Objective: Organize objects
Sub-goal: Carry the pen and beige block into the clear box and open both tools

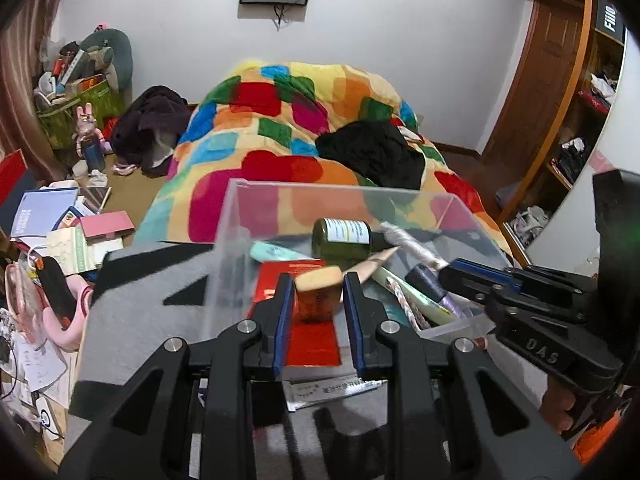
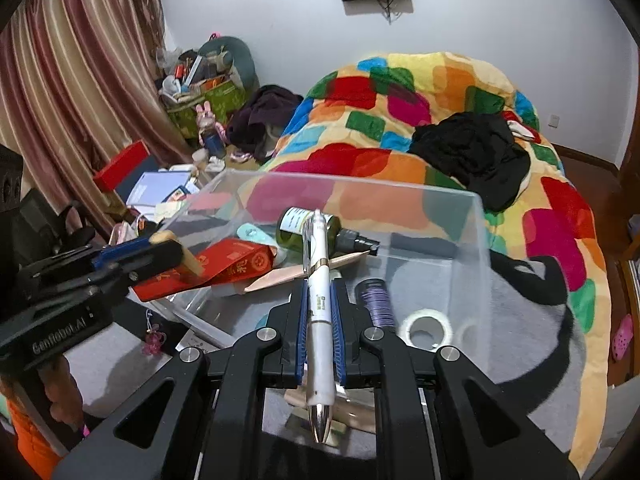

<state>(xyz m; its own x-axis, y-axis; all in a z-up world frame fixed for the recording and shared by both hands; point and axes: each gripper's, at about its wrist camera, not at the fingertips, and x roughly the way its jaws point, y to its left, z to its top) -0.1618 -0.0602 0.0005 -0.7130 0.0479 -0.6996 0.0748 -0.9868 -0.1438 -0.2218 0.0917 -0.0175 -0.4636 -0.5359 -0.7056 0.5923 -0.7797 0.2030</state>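
Observation:
My left gripper (image 1: 318, 286) is shut on a small tan wooden block (image 1: 318, 294), held over the near left part of a clear plastic box (image 1: 460, 208). In the box lie a green bottle (image 1: 344, 238), a red packet (image 1: 280, 280), a teal tube (image 1: 276, 254) and several pens. My right gripper (image 2: 319, 288) is shut on a white pen (image 2: 320, 320) that points forward over the box (image 2: 478, 240). In the right wrist view, a tape roll (image 2: 426, 326) and a purple spool (image 2: 376, 304) sit in the box's right half. The left gripper (image 2: 176, 256) shows at the left.
The box stands on a grey and black blanket (image 2: 532, 344) at the foot of a bed with a colourful quilt (image 1: 288, 128). Books and papers (image 1: 60, 224) are piled at the left. A wooden shelf (image 1: 576, 128) stands to the right, curtains (image 2: 80, 80) to the left.

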